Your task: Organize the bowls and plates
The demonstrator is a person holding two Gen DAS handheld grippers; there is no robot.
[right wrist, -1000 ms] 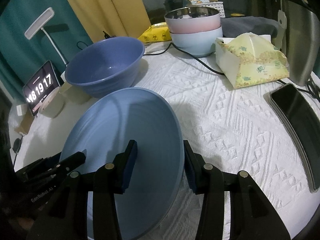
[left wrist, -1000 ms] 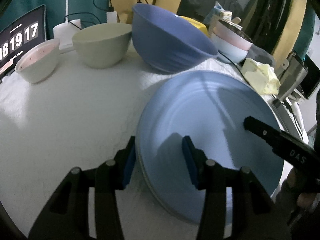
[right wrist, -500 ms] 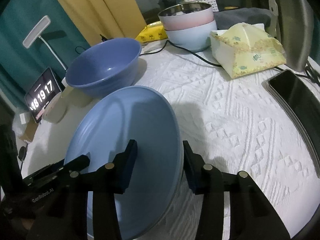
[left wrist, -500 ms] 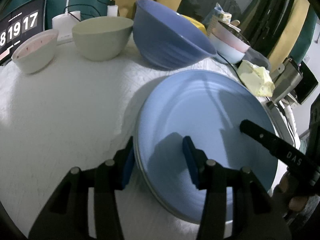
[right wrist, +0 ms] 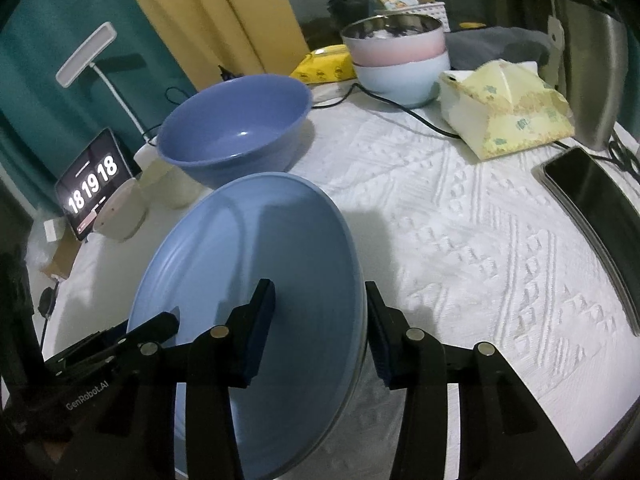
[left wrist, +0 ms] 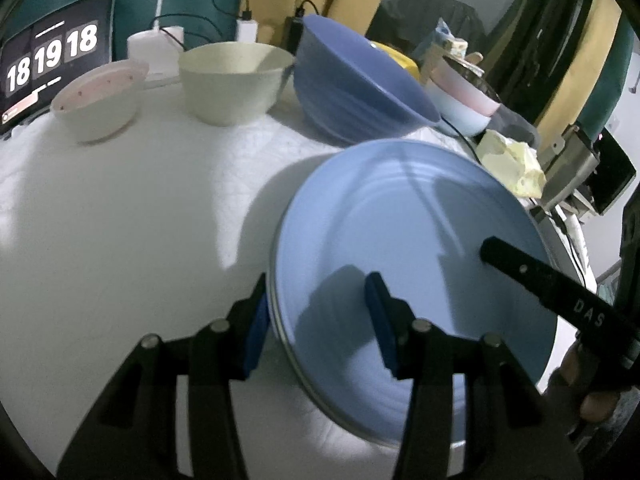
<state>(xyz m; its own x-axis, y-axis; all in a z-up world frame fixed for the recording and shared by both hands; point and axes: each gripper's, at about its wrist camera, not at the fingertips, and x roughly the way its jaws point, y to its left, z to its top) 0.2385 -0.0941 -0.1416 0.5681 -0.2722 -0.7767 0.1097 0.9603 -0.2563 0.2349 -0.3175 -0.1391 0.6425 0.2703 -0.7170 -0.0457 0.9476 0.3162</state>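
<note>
A large light blue plate point(left wrist: 412, 264) lies near the table's front, also in the right wrist view point(right wrist: 256, 280). My left gripper point(left wrist: 320, 320) is open and straddles the plate's left rim, one finger outside, one over the plate. My right gripper point(right wrist: 320, 320) is open and straddles the opposite rim; its finger point(left wrist: 540, 280) shows over the plate in the left wrist view. A big dark blue bowl point(left wrist: 352, 84) point(right wrist: 236, 128), a cream bowl point(left wrist: 236, 80) and a pinkish-white bowl point(left wrist: 96, 104) stand behind. A pink bowl stacked in a pale blue bowl point(right wrist: 400, 60) stands at the back.
A white quilted cloth point(right wrist: 460, 220) covers the table. A tablet clock point(right wrist: 92, 184), a desk lamp point(right wrist: 88, 52), a yellow tissue pack point(right wrist: 504, 120), a black cable point(right wrist: 404, 108), a dark phone point(right wrist: 592, 192) and a metal appliance point(right wrist: 588, 68) stand around the dishes.
Both grippers have stayed open astride the plate's rims. The views have shifted slightly, so the bowls behind appear a little lower and nearer. The clock has advanced by one second.
</note>
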